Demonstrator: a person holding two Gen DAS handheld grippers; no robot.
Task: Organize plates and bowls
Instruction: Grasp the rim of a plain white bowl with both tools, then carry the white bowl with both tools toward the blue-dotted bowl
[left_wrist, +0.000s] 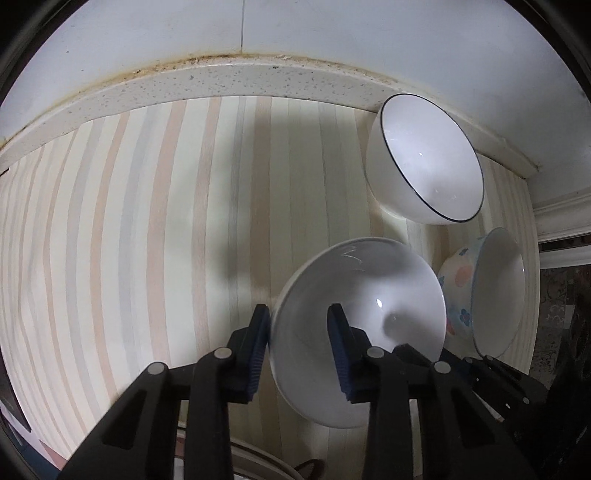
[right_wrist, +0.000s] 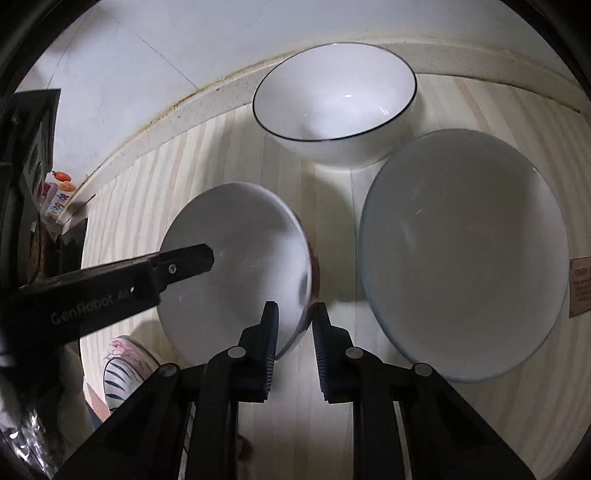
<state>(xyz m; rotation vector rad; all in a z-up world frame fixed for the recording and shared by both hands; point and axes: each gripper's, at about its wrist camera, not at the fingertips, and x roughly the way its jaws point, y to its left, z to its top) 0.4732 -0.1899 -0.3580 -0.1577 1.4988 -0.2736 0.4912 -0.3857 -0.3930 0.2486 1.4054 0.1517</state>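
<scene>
1. Striped matting (left_wrist: 140, 221) is covering the counter, running up to a speckled ledge (left_wrist: 221, 79) below a white wall.
2. Left gripper (left_wrist: 299, 343), low in its frame, is clamping the near rim of a plain white bowl (left_wrist: 369, 280).
3. Right gripper (right_wrist: 295, 332) is pinching the same bowl's (right_wrist: 236, 258) opposite rim, jaws nearly closed.
4. Black-rimmed bowl (right_wrist: 336, 103) is sitting at upper centre; a floral bowl (right_wrist: 465, 251) is standing at right.
</scene>
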